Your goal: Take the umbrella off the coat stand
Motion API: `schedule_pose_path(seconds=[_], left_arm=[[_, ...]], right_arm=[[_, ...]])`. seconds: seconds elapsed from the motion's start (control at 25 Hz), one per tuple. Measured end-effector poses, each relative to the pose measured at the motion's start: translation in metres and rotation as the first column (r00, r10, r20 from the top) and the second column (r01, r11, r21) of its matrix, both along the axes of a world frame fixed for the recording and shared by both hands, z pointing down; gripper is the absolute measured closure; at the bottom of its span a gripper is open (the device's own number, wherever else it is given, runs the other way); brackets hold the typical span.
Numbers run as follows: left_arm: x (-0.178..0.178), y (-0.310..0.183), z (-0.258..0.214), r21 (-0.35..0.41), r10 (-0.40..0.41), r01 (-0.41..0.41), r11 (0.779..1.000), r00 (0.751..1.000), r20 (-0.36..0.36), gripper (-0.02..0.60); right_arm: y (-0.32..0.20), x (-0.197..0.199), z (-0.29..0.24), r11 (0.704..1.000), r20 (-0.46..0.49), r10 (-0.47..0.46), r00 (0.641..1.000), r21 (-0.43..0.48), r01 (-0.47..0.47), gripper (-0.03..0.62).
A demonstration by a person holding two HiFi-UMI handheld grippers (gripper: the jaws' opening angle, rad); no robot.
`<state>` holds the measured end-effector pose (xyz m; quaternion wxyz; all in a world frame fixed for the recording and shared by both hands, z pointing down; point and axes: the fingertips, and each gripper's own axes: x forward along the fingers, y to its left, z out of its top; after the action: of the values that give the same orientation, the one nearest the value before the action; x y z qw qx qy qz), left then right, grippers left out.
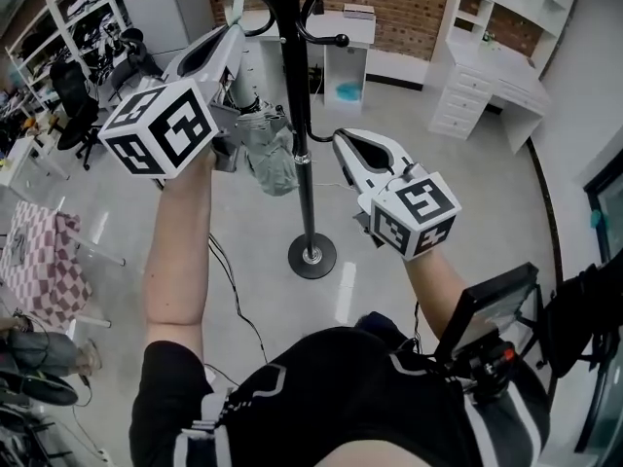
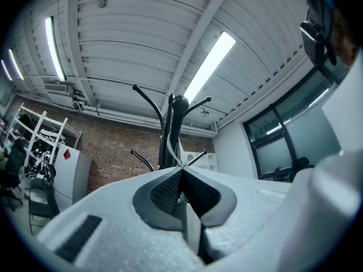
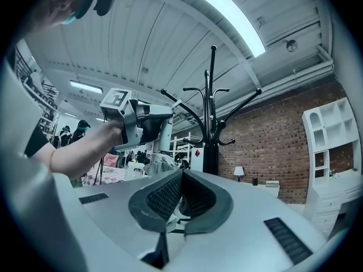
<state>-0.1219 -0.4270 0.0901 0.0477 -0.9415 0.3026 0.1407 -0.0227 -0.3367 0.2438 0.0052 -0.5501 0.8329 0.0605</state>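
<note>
Two sets of fingers pressed together: your left gripper [image 2: 181, 173] pinches what looks like the pale strap [image 2: 168, 146], and your right gripper [image 3: 180, 177] holds nothing. The umbrella [image 1: 273, 161] dangles below and behind the left fingers, just beside the pole of the coat stand [image 1: 305, 178]. Keep that pinch firm, lift the strap up and over before pulling away, and don't snag the bundle on the pole.

The tall black metal coat stand [image 1: 303, 115] is smooth and glossy. The grey folded cloth umbrella [image 1: 273, 161] looks matt and wrinkled. The pale floor [image 1: 458, 193] shines.
</note>
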Motion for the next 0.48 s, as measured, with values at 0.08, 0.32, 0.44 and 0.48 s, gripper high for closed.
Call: schedule_pose_path(seconds=[0.08, 0.32, 0.44, 0.48], left_arm=[[-0.001, 0.007, -0.004, 0.007, -0.011, 0.011, 1.0, 1.0, -0.003, 0.569], [-0.008, 0.024, -0.017, 0.026, -0.087, 0.087, 0.996, 0.996, -0.005, 0.569], [-0.011, 0.024, -0.023, 0.015, -0.132, 0.132, 0.991, 0.991, -0.008, 0.569], [-0.014, 0.025, -0.025, 0.012, -0.144, 0.145, 0.989, 0.989, -0.013, 0.569]], right_arm=[[0.007, 0.002, -0.001, 1.0, 0.002, -0.01, 1.0, 0.008, 0.01, 0.591], [0.02, 0.011, -0.007, 0.998, 0.014, -0.063, 0.998, 0.019, 0.062, 0.591], [0.025, 0.015, -0.009, 0.996, 0.02, -0.093, 0.995, 0.012, 0.093, 0.591], [0.027, 0.015, -0.009, 0.995, 0.014, -0.098, 0.995, 0.012, 0.098, 0.591]])
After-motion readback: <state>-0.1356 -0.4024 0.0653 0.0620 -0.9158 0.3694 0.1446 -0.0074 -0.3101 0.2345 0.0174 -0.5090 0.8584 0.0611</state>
